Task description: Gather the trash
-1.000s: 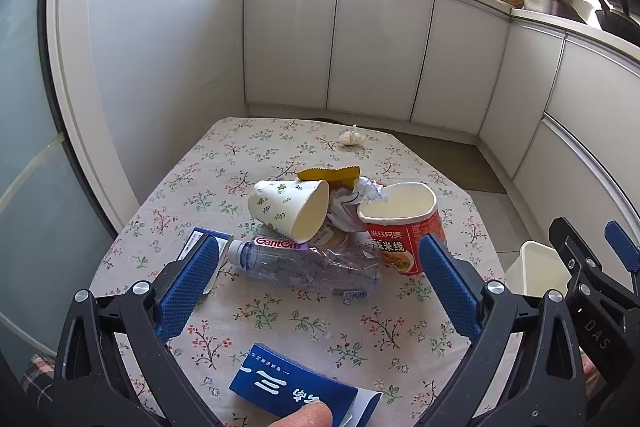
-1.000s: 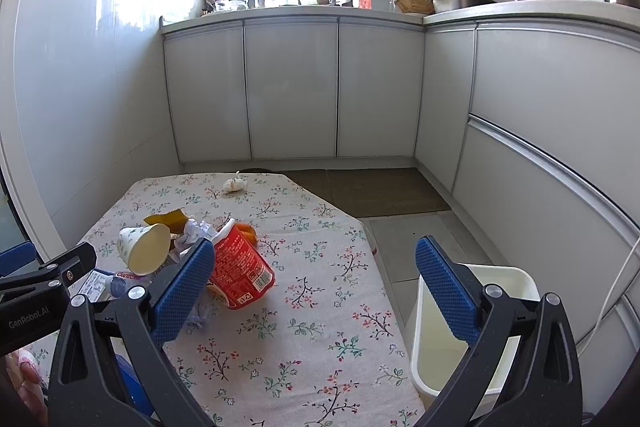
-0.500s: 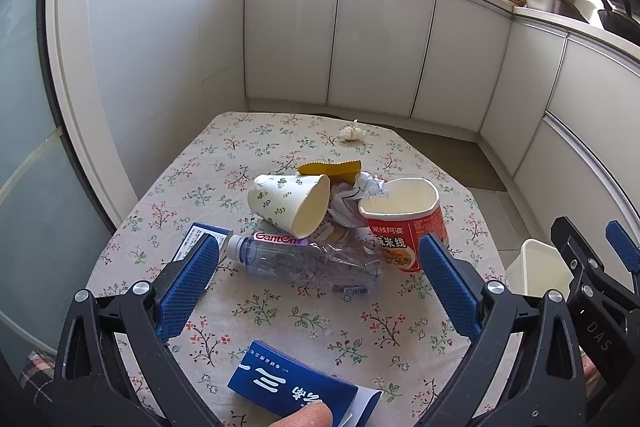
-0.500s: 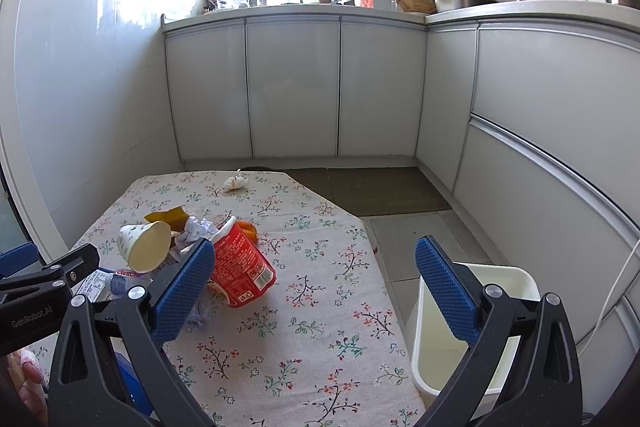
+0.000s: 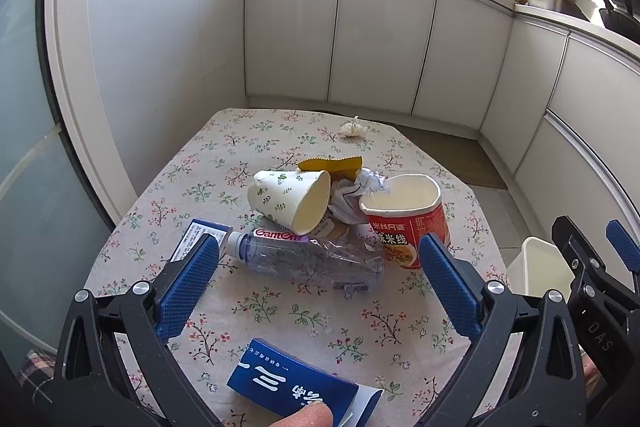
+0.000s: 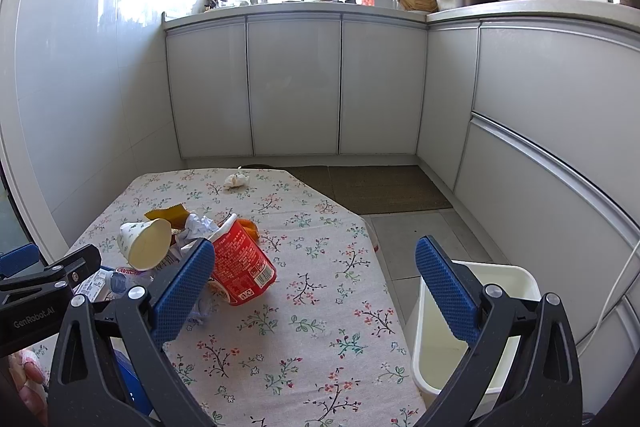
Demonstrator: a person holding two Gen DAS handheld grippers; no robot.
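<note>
L claw [image 5: 316,263]: released, jaws spread wide, empty; hangs above near part of table, aimed at the trash pile, prob. lining up a first pick.
R claw [image 6: 314,269]: also released, empty; sits over right table edge w/ bin just beside, prob. kept there so drops are short.
Bottle [image 5: 308,257]: clear plastic, crushed, lying on its side, cap end left; nearest pile item to L claw, between its pads in view.
Noodle cup [image 5: 404,219]: red, tipped over, rim bent, looks empty; right of bottle, touching it.
Paper cup [image 5: 290,199]: white w/ leaf print, on its side, mouth toward camera; leans on pile behind bottle.
Crumpled paper [image 5: 356,191]: wedged between both cups.
Yellow wrapper [image 5: 332,163]: far side of pile, partly hidden.
Tissue wad [image 5: 352,129]: alone at far table end, well apart from pile.
Blue boxes: one near edge [image 5: 292,387], one left of bottle [image 5: 196,239].
Bin [image 6: 436,331]: white, on floor right of table, looks empty.
Table [image 5: 168,195]: floral cloth; nothing binned yet, judging by layout.
</note>
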